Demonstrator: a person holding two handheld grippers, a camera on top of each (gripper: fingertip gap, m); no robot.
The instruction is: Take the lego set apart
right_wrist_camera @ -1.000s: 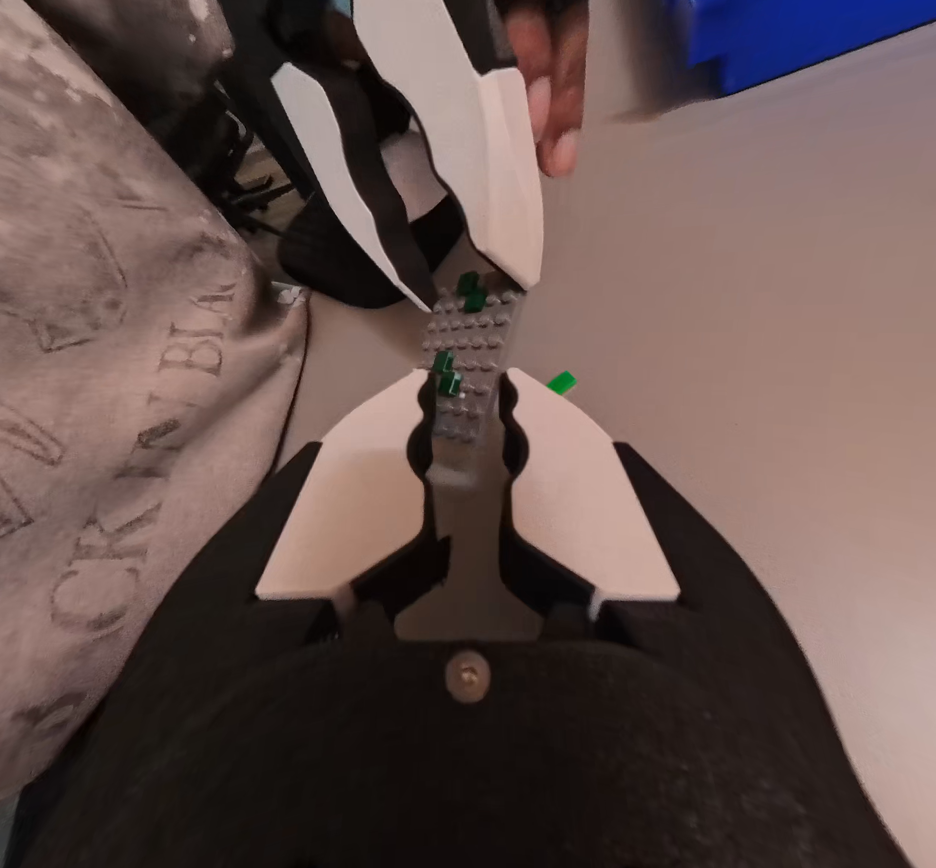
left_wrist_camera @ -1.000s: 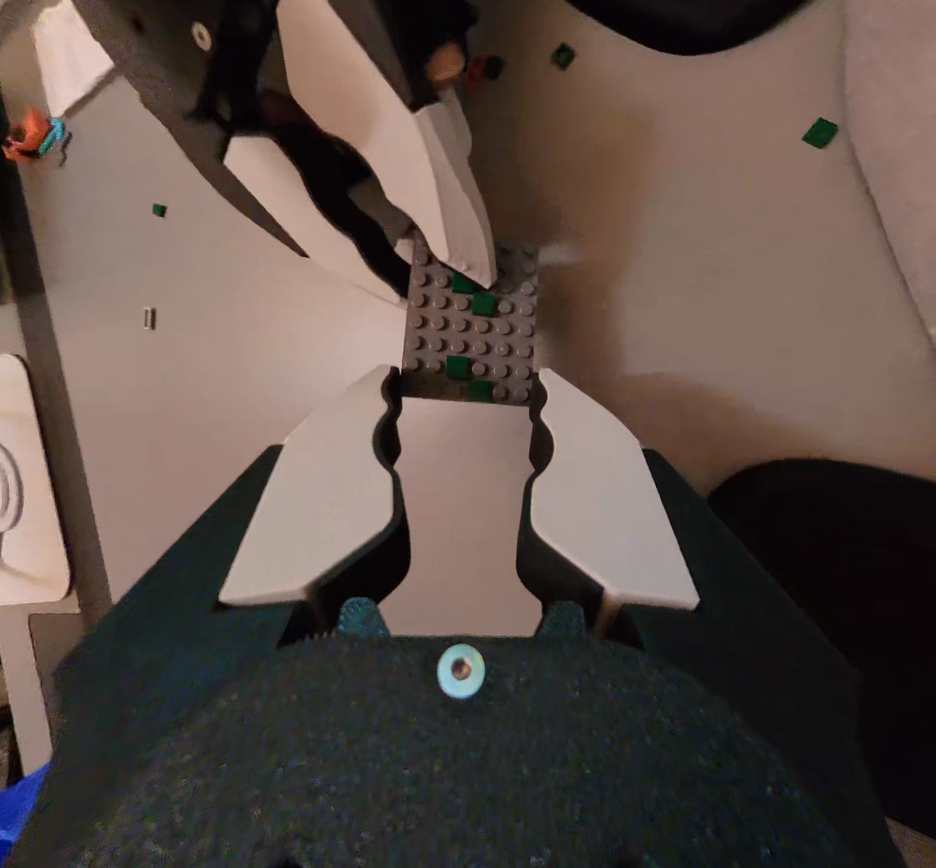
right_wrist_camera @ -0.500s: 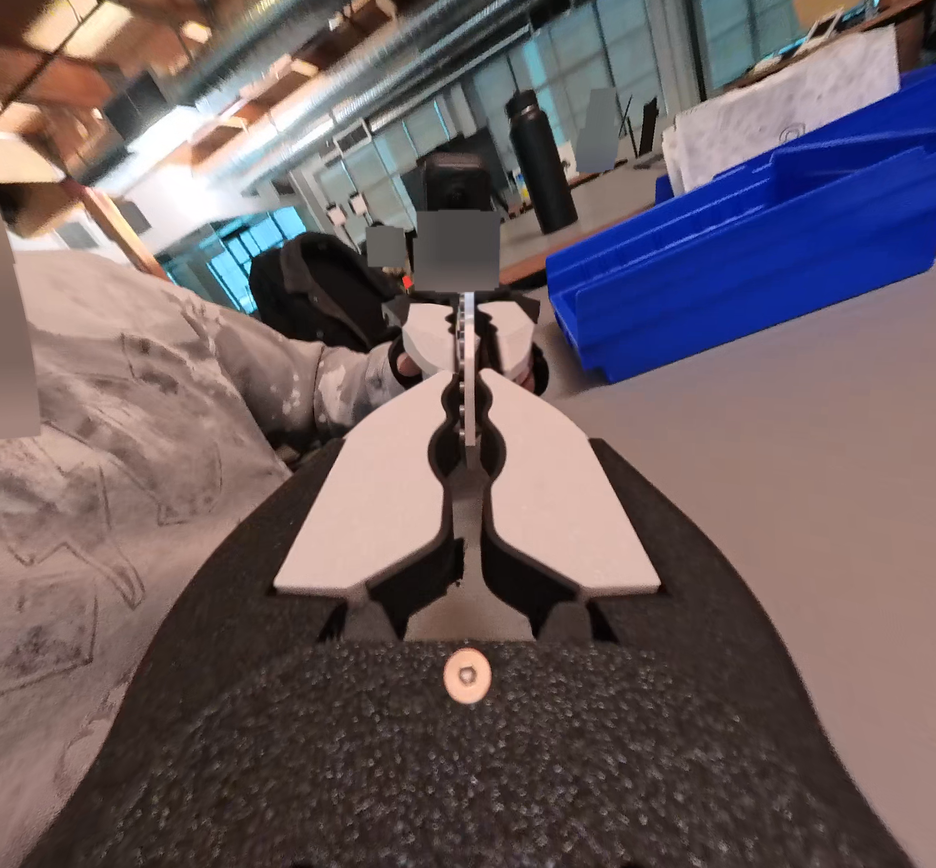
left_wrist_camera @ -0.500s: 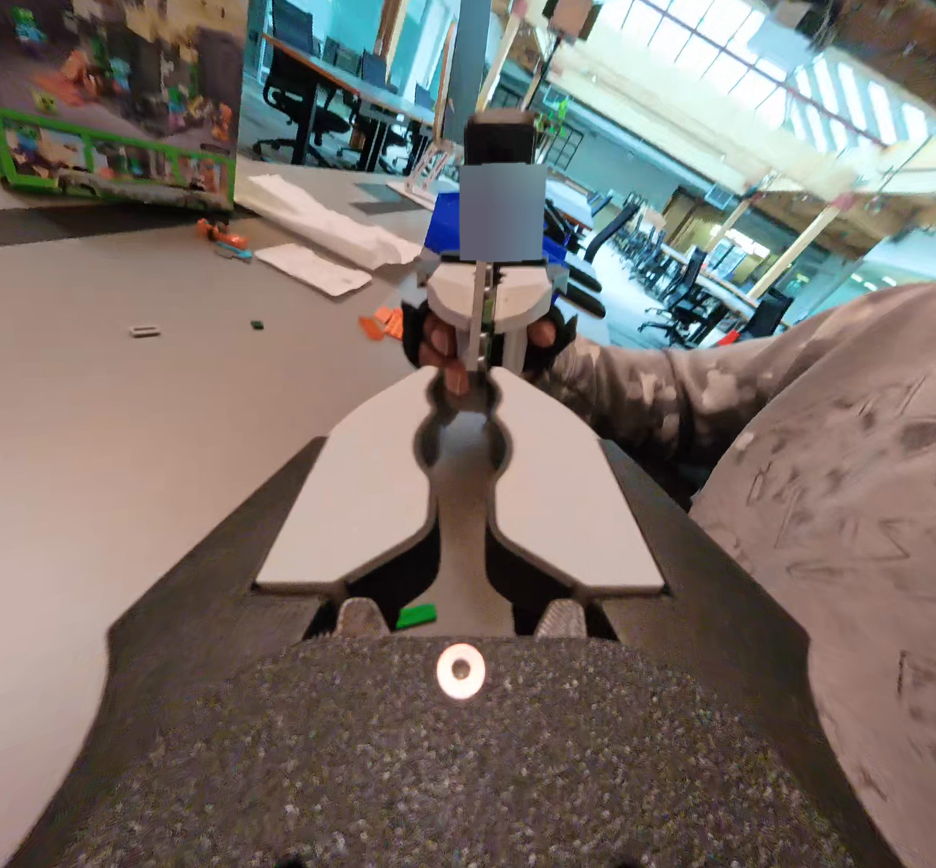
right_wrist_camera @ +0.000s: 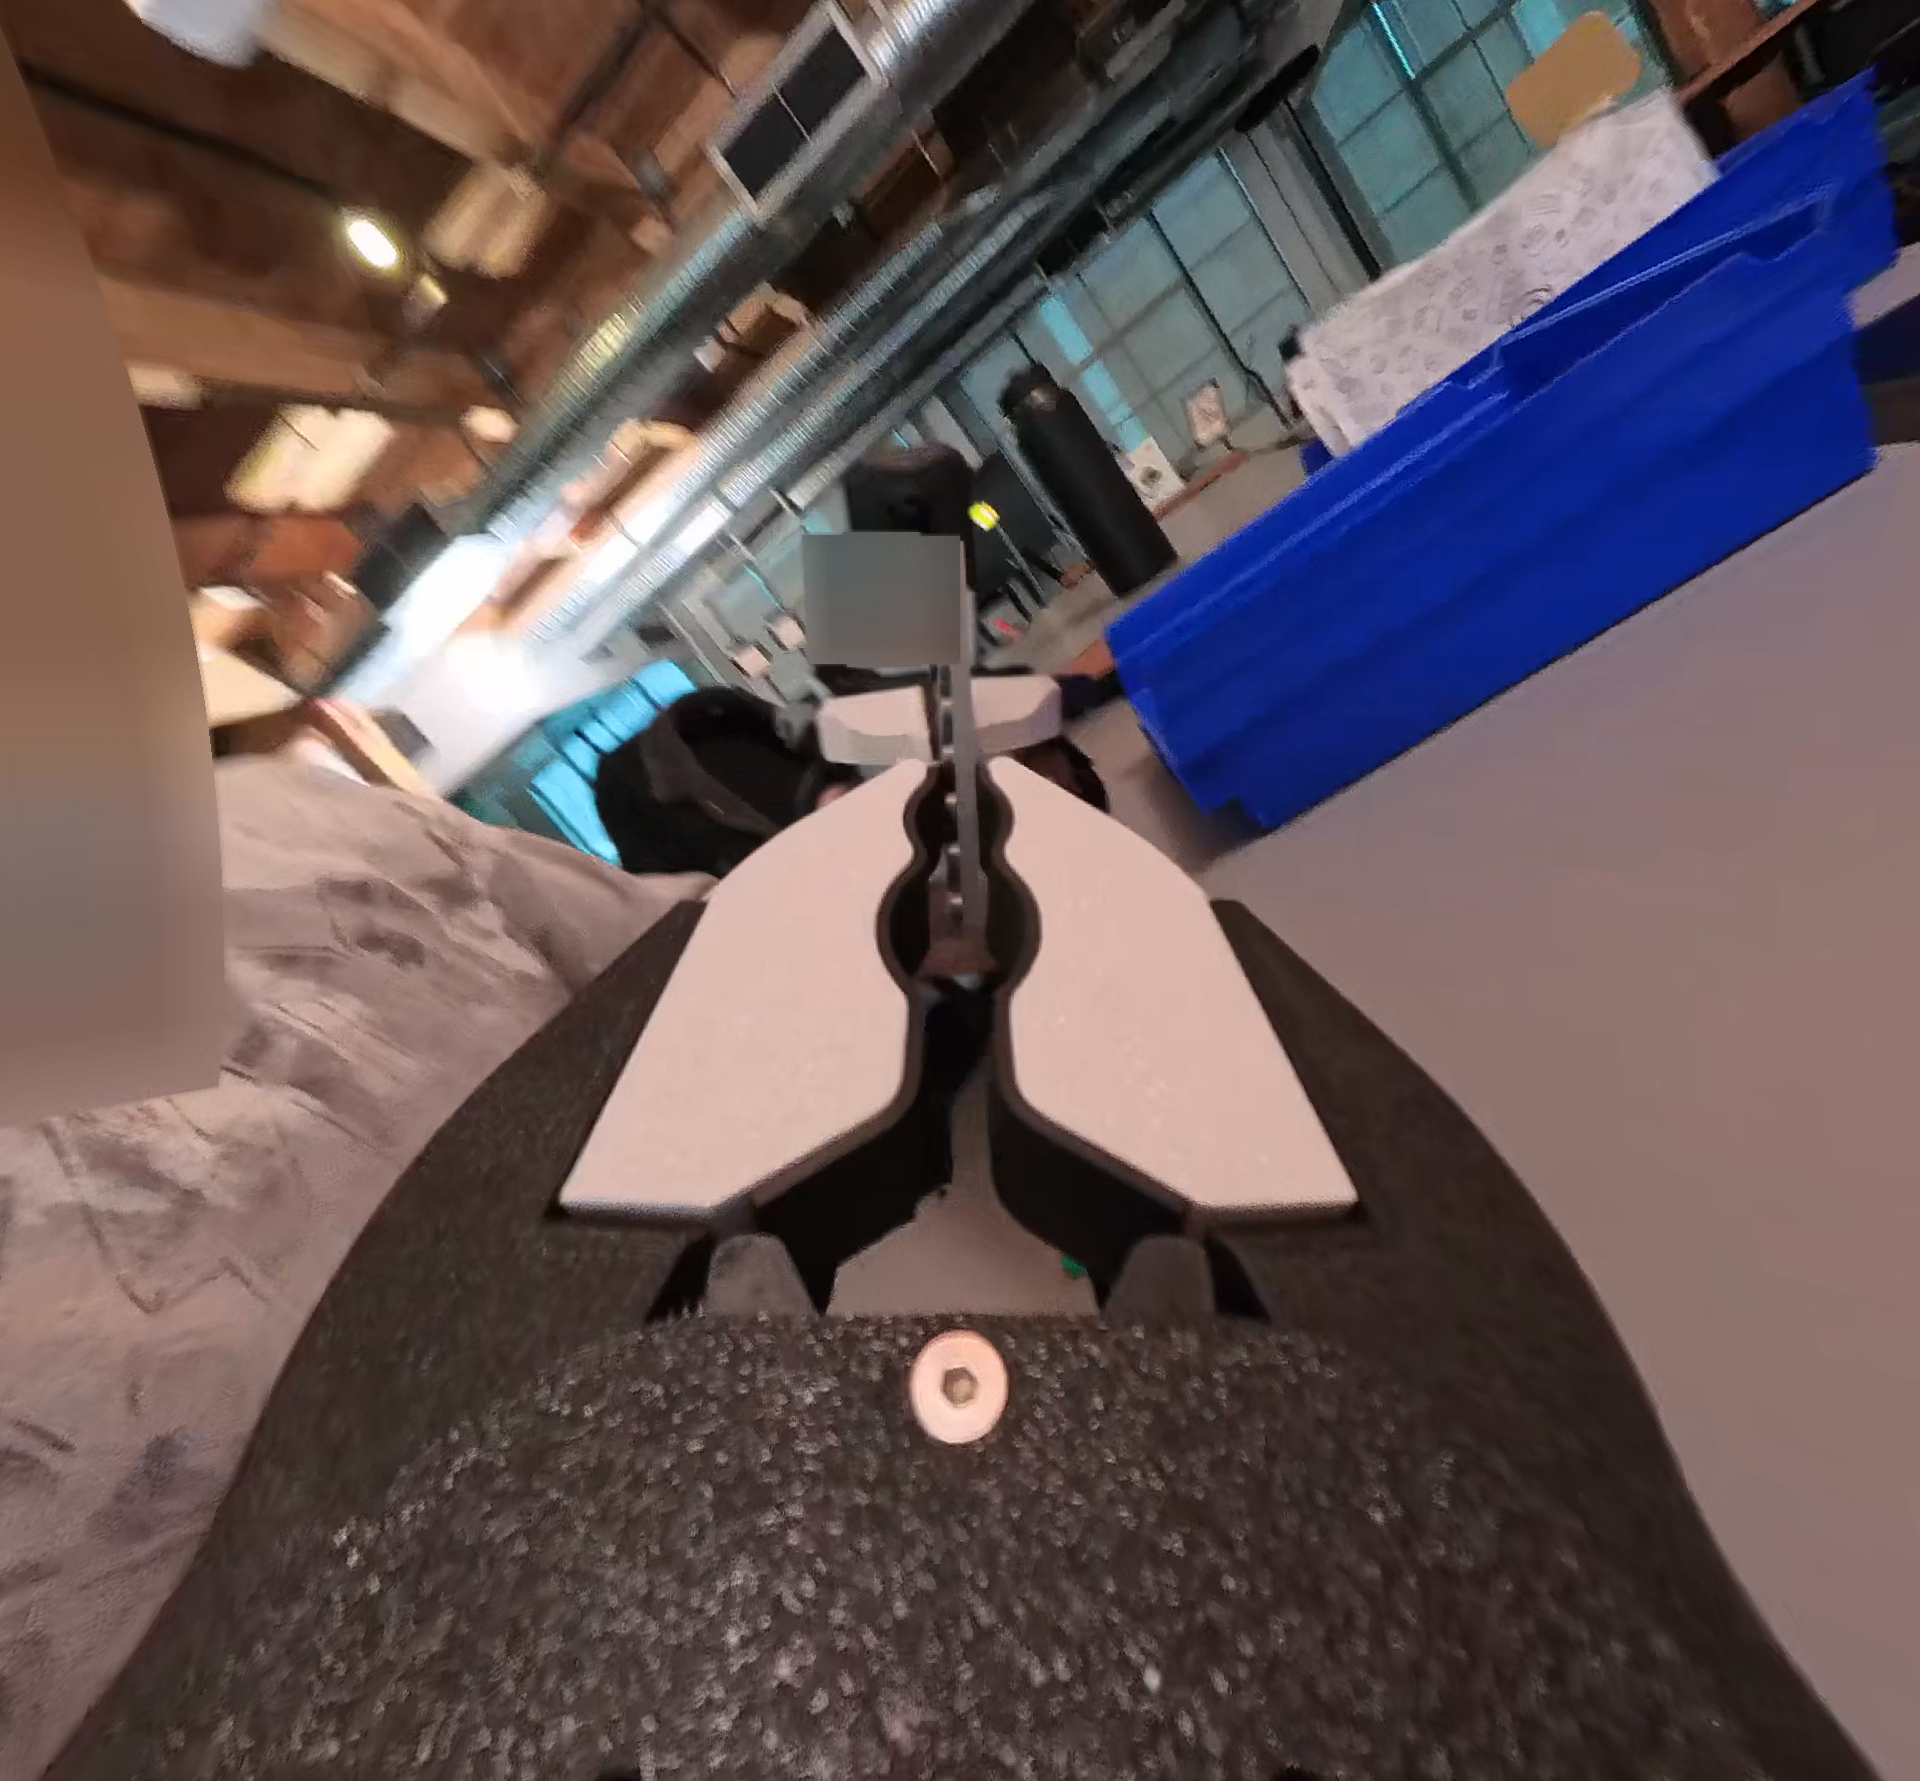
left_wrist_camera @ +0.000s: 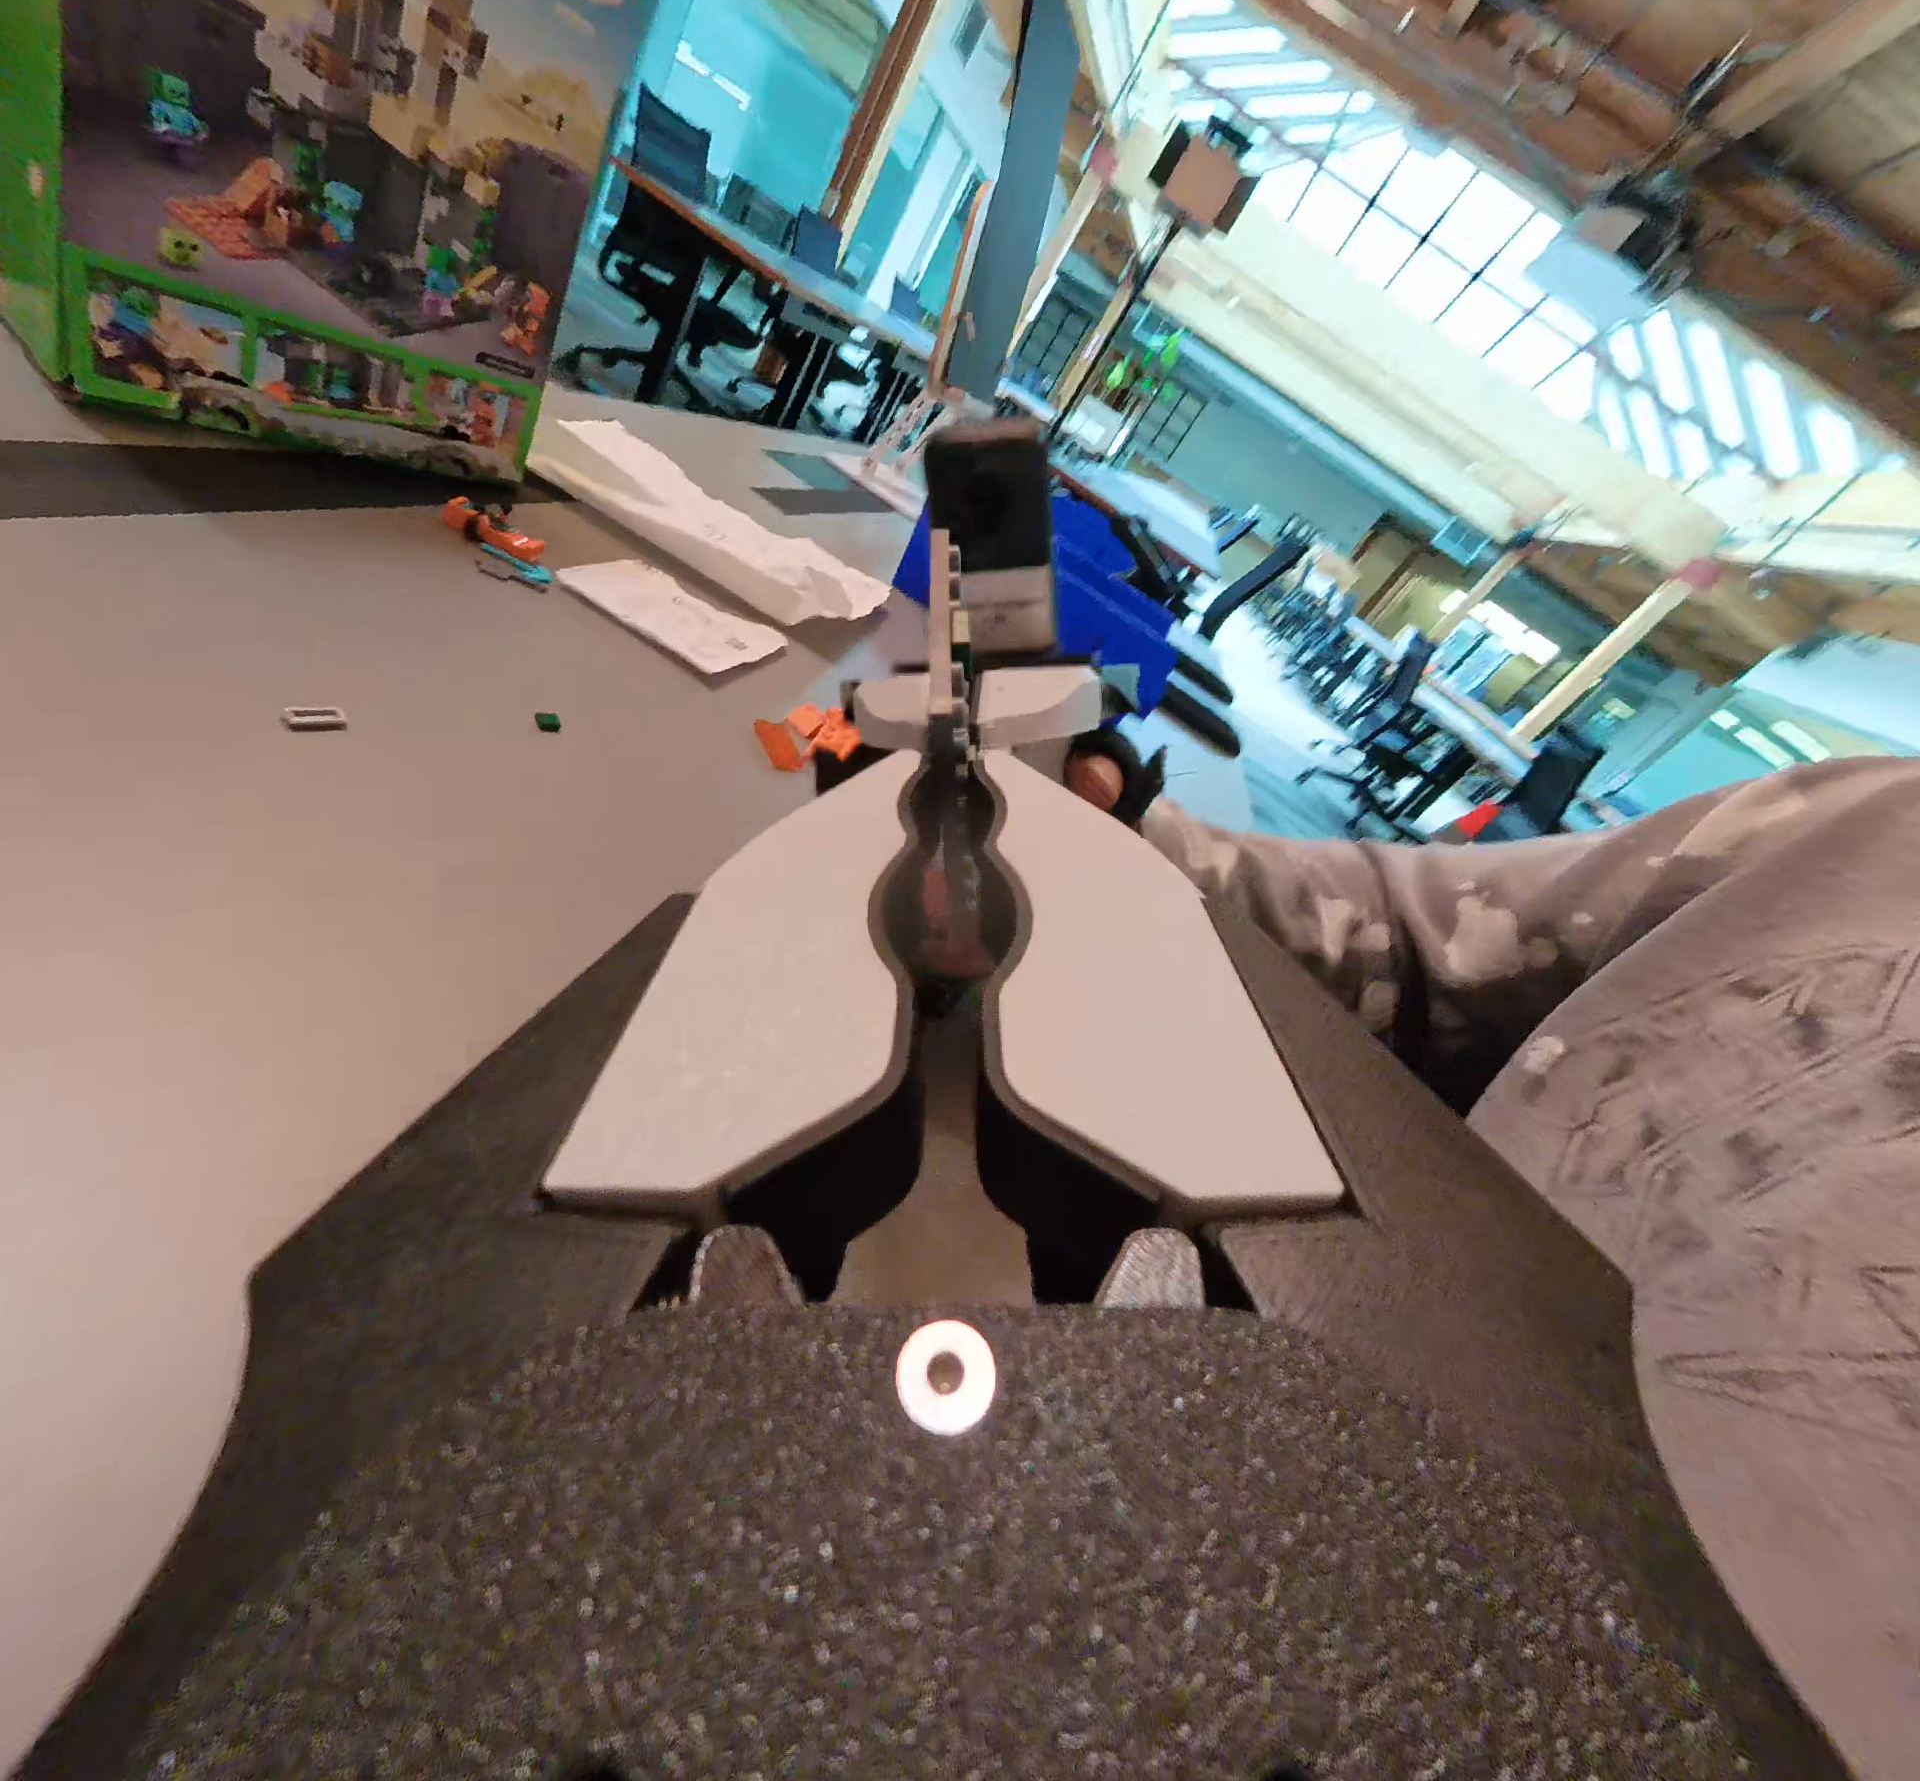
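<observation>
A: Where was the grey plate?

B: Lifted off the worktop, edge-on between both tools. The left tool pinched one end, the right tool the other.

A: How far along?

B: Partway, I'd judge. A loose green piece and orange bits lay scattered; something green still showed on the plate.

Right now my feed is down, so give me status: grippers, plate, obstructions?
Left gripper and right gripper both shut on grey plate, held edge-on between them above table. Nothing blocking.
</observation>
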